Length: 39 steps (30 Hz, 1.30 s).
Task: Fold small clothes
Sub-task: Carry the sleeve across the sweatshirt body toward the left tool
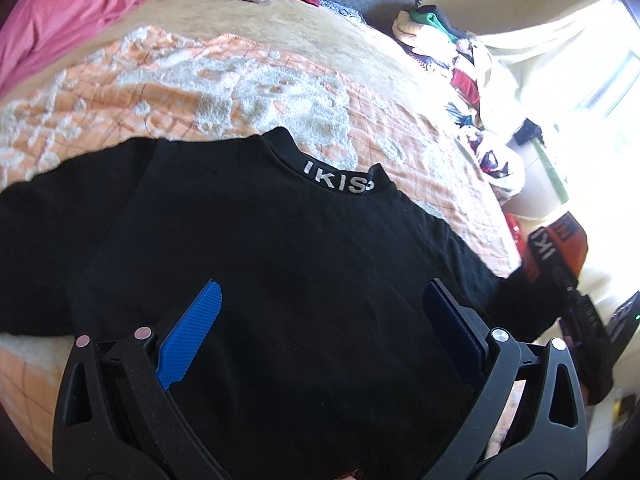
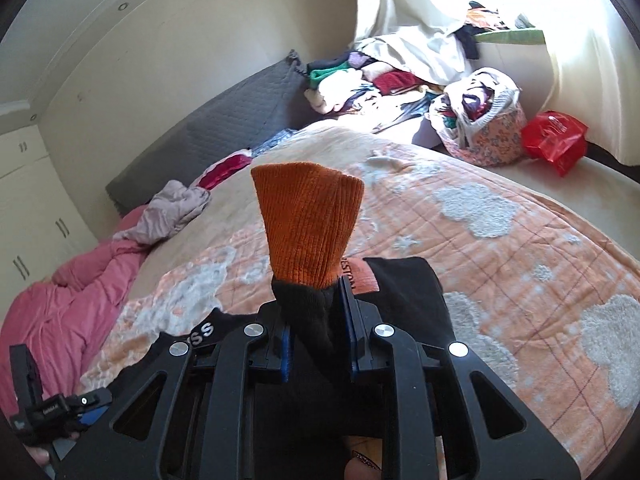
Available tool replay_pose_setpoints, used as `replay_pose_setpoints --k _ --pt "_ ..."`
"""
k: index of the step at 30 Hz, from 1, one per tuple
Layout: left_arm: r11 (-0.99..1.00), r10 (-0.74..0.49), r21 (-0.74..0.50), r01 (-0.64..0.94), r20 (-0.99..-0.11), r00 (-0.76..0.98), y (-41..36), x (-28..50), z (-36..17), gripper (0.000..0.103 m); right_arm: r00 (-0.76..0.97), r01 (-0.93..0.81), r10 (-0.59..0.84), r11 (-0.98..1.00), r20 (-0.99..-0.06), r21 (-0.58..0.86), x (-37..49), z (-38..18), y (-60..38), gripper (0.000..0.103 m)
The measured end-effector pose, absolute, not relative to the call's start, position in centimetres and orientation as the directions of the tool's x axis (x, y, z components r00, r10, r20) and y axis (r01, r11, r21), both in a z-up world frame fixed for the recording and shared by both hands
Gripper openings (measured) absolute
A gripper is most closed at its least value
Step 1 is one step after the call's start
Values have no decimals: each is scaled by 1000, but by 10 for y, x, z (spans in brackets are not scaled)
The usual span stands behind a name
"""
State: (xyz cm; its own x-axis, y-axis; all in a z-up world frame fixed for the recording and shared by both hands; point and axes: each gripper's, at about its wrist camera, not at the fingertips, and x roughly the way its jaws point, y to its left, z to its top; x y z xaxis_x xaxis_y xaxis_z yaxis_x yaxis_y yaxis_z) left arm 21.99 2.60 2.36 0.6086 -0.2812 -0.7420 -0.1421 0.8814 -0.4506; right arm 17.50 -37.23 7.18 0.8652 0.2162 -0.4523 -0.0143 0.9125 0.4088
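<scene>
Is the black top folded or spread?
Mostly spread: black top lies flat, collar up; right tongs pinch its orange cuff, lifted.

A home bedroom: a bed (image 2: pixel 500 248) with an orange-and-white quilt fills the view, a pink duvet (image 2: pixel 60 300) bunched at 9 o'clock, a grey padded headboard (image 2: pixel 224 128) at 11, white wardrobe doors (image 2: pixel 28 208) far left, heaped clothes (image 2: pixel 360 80) and a cloth laundry basket (image 2: pixel 484 136) by a bright curtain (image 2: pixel 580 60) at 1 o'clock
</scene>
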Motion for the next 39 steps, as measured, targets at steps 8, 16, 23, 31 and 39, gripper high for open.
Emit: replay_pose_setpoints --k 8,16,23,31,39 --pt "827 -379 -548 -124 -707 597 29 212 19 95 816 -161 327 921 -476 355 178 73 -320 19" --pt "773 -443 -623 -117 -663 603 35 208 14 95 758 -258 388 917 -525 304 179 58 -269 20" --pt "750 -482 -654 -102 -645 593 32 210 11 94 710 -303 427 903 -561 305 179 40 -241 21" --pt "720 -526 -686 -110 -641 559 19 226 -4 93 604 -391 565 825 -562 408 175 33 -230 62" --pt "763 -531 -640 -93 -701 476 -15 240 -28 66 662 -259 487 862 -570 435 181 42 -273 64"
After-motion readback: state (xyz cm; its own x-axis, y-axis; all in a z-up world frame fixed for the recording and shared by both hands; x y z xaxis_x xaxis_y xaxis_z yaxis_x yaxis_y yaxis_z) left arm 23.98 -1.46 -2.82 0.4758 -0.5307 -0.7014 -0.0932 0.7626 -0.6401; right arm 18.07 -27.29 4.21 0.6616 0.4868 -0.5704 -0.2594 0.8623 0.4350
